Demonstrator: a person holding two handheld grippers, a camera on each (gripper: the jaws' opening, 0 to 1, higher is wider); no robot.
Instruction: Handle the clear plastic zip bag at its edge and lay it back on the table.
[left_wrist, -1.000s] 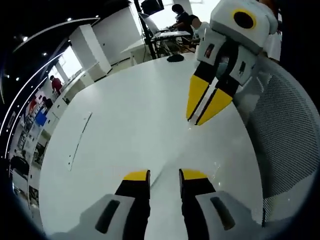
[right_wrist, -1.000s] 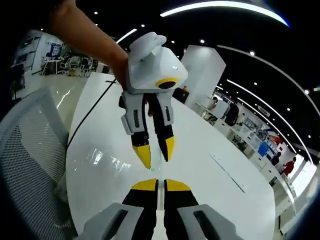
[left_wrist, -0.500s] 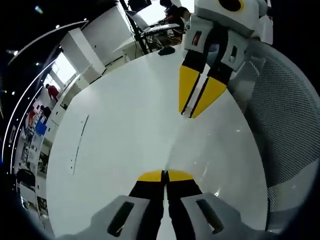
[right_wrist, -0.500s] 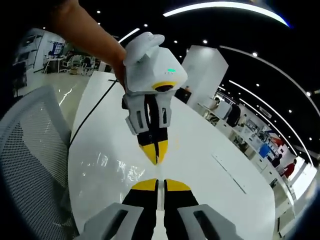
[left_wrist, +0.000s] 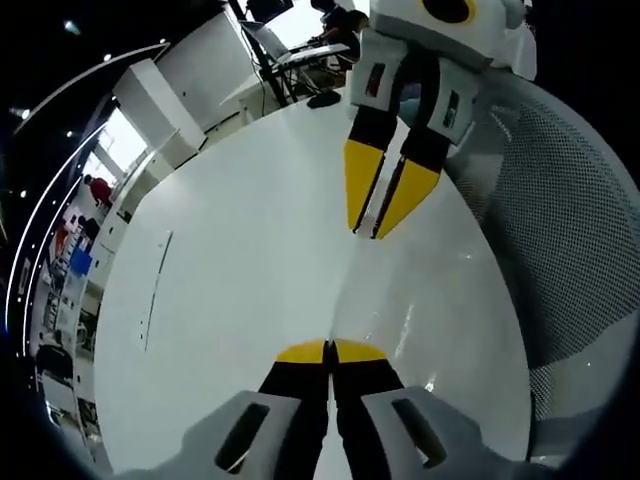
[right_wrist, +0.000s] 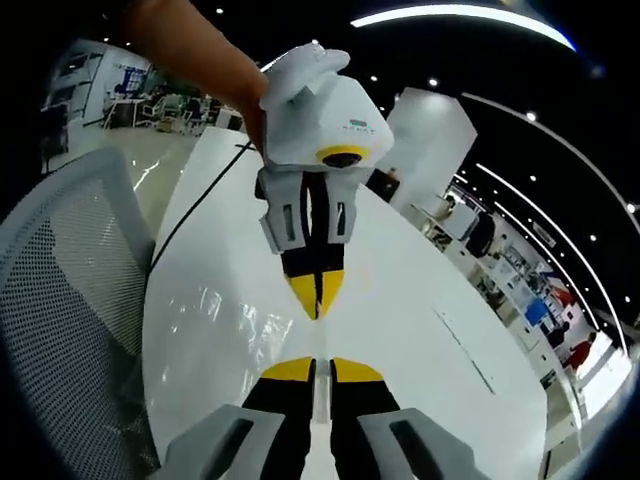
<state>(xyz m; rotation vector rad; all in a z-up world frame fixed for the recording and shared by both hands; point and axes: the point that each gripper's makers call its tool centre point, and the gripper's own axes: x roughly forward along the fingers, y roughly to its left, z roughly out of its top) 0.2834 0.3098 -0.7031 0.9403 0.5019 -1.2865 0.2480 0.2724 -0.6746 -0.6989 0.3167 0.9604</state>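
Observation:
A clear zip bag (left_wrist: 358, 290) hangs stretched over the white table (left_wrist: 230, 250), faint and glossy, between the two grippers. At the bottom of the left gripper view my left gripper (left_wrist: 330, 351) is shut on its near edge. My right gripper (left_wrist: 374, 232) reaches in from the upper right, yellow tips pinched together on the opposite edge. In the right gripper view, my right gripper (right_wrist: 320, 368) holds a thin sliver of the bag (right_wrist: 318, 342) between its jaws. Just beyond it my left gripper (right_wrist: 317, 311) points down, shut, held by a person's hand.
A white mesh chair (left_wrist: 565, 220) (right_wrist: 70, 270) stands close beside the table's edge. A black cable (right_wrist: 200, 205) runs along the table. A thin strip (left_wrist: 155, 285) lies on the tabletop. A dark object (left_wrist: 324, 99) sits at the far edge.
My left gripper's jaws, open a second ago, have shut on the bag's edge. The two grippers now stand slightly closer together; the right one stays shut.

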